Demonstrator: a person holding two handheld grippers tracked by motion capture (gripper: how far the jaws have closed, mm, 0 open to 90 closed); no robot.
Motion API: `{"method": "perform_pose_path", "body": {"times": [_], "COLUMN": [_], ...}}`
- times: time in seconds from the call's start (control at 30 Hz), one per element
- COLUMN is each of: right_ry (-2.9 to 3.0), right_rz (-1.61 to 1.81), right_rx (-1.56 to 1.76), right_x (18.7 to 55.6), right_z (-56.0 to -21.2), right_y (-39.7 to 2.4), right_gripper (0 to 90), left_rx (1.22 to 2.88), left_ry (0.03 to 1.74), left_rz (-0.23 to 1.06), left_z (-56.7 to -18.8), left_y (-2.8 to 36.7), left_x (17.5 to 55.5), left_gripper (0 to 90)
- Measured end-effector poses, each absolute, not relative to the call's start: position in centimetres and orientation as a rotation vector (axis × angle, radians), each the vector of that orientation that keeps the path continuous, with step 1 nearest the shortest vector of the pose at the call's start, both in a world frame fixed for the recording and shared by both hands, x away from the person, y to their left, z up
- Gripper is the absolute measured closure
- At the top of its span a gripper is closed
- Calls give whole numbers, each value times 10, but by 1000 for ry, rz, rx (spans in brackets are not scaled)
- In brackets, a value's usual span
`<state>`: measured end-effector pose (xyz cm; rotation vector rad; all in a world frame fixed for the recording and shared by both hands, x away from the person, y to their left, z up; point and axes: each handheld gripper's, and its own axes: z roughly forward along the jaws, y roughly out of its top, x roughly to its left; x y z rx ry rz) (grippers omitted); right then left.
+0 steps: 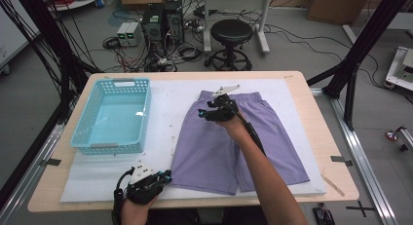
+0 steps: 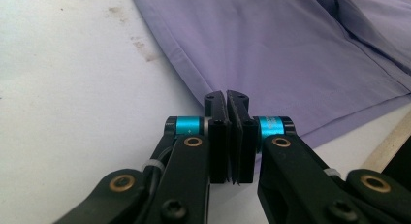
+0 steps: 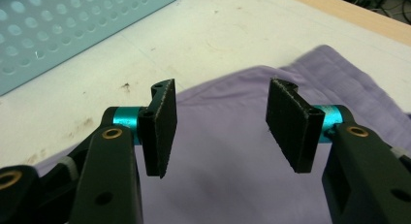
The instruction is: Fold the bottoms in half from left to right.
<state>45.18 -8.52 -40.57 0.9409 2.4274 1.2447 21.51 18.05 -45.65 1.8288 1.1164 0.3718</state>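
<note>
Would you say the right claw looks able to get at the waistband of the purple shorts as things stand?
Probably yes. The right claw hangs open just above the waistband at the far end of the purple shorts, and nothing lies between them; the blue basket sits well off to the side.

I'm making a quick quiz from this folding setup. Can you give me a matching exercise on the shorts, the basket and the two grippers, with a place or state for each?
Things:
1. purple shorts
2. light blue basket
3. left gripper
4. right gripper

Places or states:
A. jaws apart, above the waistband end of the shorts
B. standing empty at the left of the white mat
C. jaws shut, at the near hem corner of the shorts
D. spread flat on the mat, right of the basket

Pairs: 1-D, 2-B, 3-C, 4-A
</note>
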Motion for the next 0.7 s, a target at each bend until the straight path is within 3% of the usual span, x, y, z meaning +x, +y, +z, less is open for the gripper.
{"method": "perform_pose_path", "body": {"times": [0.27, 0.5, 0.7], "right_ry": [2487, 2568, 2588], "right_rz": [1201, 1119, 1073], "right_rx": [927, 911, 942], "right_x": [461, 461, 461], "right_z": [-422, -438, -451], "right_y": [-53, -28, -17], "right_gripper": [506, 625, 645], "left_rx": [1820, 1816, 1816], "left_ry": [1113, 1114, 1114], "left_rz": [361, 359, 357], "left_z": [-456, -456, -456], "left_y": [182, 182, 182], "left_x": [217, 216, 216], "left_gripper": [871, 871, 871]}}
